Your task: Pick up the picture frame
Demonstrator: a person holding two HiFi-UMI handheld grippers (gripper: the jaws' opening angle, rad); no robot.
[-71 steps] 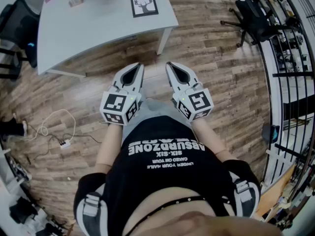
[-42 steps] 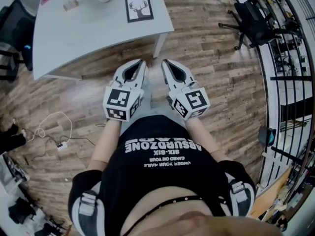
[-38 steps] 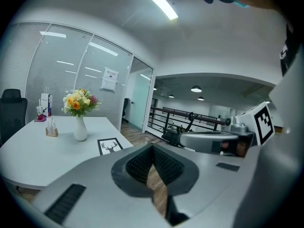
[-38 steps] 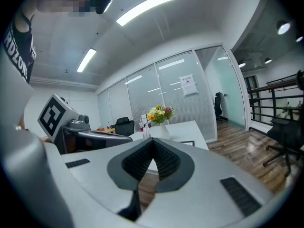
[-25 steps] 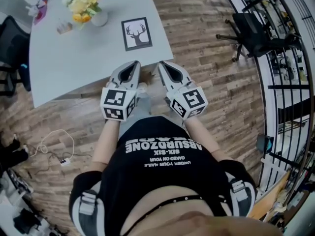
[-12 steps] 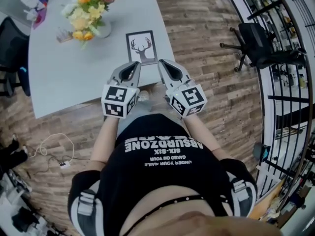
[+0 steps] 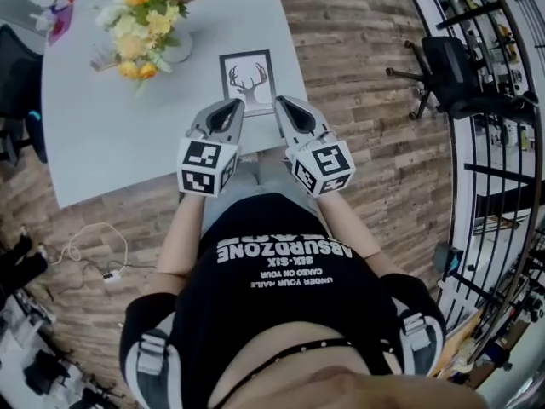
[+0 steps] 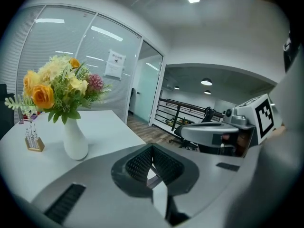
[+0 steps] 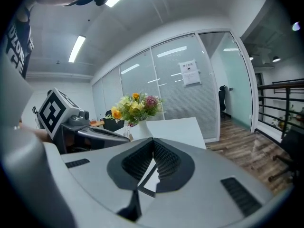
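Observation:
The picture frame [image 7: 247,81], black-edged with a deer-head print, lies flat on the white table [image 7: 111,135] near its front right corner. My left gripper [image 7: 238,104] hovers just short of the frame's near left corner, jaws shut and empty. My right gripper [image 7: 279,100] hangs at the frame's near right corner, also shut and holding nothing. In the left gripper view the jaw tips [image 8: 152,147] meet, and a dark frame edge [image 8: 153,178] shows through the opening below them. The right gripper view shows tips [image 9: 153,140] together over a frame edge [image 9: 145,175].
A white vase of yellow and pink flowers [image 7: 152,17] stands on the table left of the frame, with a small stand [image 8: 33,143] beside it. Wood floor [image 7: 366,100] and a black office chair [image 7: 460,71] are to the right. Cables [image 7: 85,258] lie on the floor at left.
Both grippers have moved forward from over the floor to the table's front edge, ending at the frame's near corners. Their jaws stayed shut. The table and flowers sit nearer in view.

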